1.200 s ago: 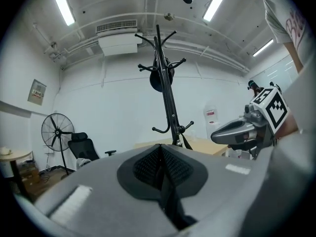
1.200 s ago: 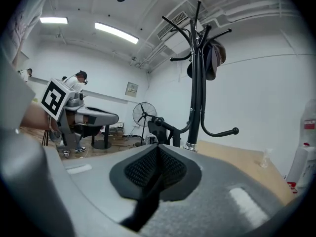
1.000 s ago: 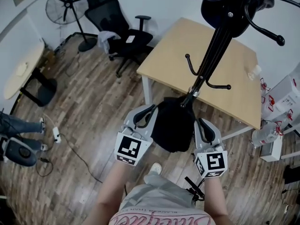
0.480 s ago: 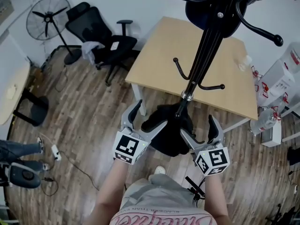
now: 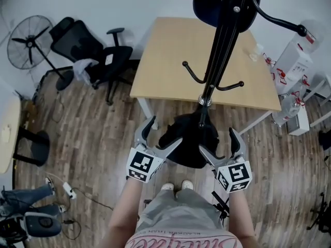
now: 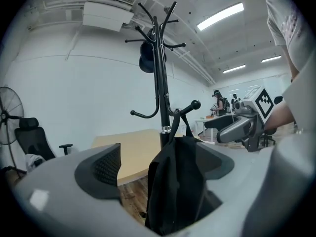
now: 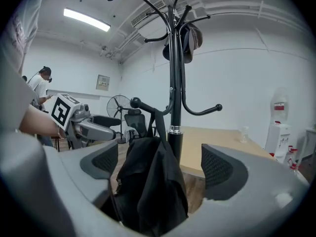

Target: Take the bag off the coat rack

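Tongs first: opening on the left tongs [image 5: 164,133], spread wide on the right tongs [image 5: 217,142], gripping nothing on either side. Flanking the black bag [image 5: 183,146] from both sides, with its slack body between each pair of jaws in both gripper views yet clear of the ribbed pads. Hanging low on the coat rack [image 5: 221,50], by a strap looped over a knobbed lower hook [image 6: 190,106], close against the pole and above the wooden floor [image 5: 93,133]. Probably set wide like this to take in the bag's full bulk before closing, one side each so as to share the weight and stop any swing. Judging by the strap over the hook, not yet off: a lift up and outward past the knob needed, rather than a straight pull, lest the rack tip. Behind the rack, a pale bench [image 5: 170,50], near enough to limit room on the far side, hence perhaps the approach from the near side. Up top, a dark cap [image 5: 209,12] on another hook, no part of this job.
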Tool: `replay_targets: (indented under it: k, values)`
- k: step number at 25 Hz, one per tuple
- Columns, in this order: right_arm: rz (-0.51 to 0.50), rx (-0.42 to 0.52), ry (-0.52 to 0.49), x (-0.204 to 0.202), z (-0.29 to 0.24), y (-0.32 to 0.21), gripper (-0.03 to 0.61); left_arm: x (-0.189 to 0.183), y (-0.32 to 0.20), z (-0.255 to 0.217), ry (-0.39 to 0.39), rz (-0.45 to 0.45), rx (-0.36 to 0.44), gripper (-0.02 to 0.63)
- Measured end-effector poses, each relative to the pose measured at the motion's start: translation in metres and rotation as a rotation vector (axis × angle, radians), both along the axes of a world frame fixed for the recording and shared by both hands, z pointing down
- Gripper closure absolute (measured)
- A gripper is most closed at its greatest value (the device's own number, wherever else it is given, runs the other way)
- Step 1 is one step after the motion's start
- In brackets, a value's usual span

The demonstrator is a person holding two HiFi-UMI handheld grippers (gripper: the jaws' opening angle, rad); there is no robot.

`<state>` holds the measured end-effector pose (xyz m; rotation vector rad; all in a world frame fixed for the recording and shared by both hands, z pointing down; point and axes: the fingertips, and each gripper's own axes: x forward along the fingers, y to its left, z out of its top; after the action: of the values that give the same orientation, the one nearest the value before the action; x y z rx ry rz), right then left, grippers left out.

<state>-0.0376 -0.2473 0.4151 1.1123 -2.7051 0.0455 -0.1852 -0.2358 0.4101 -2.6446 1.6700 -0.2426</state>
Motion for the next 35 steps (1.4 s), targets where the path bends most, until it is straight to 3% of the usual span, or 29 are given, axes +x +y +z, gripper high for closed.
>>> replay_targets:
  k: [4,11,19,29,35]
  values:
    - [0.05,-0.025,-0.009,0.001,0.017,0.01,0.057,0.002,0.002,0.026,-0.006,0.079,-0.072,0.137]
    - [0.119,-0.08,0.006,-0.001,0.055,0.018,0.057,0.0,0.004,0.059,-0.01,0.177,-0.124,0.137]
    - [0.179,-0.166,0.025,0.006,0.107,0.017,0.057,0.001,-0.001,0.104,-0.018,0.226,-0.199,0.138]
    - [0.173,-0.254,0.081,0.011,0.164,-0.004,0.058,0.007,-0.027,0.177,-0.044,0.272,-0.367,0.139]
    - [0.157,-0.253,0.048,0.008,0.175,-0.021,0.08,0.018,-0.04,0.186,-0.009,0.343,-0.359,0.164]
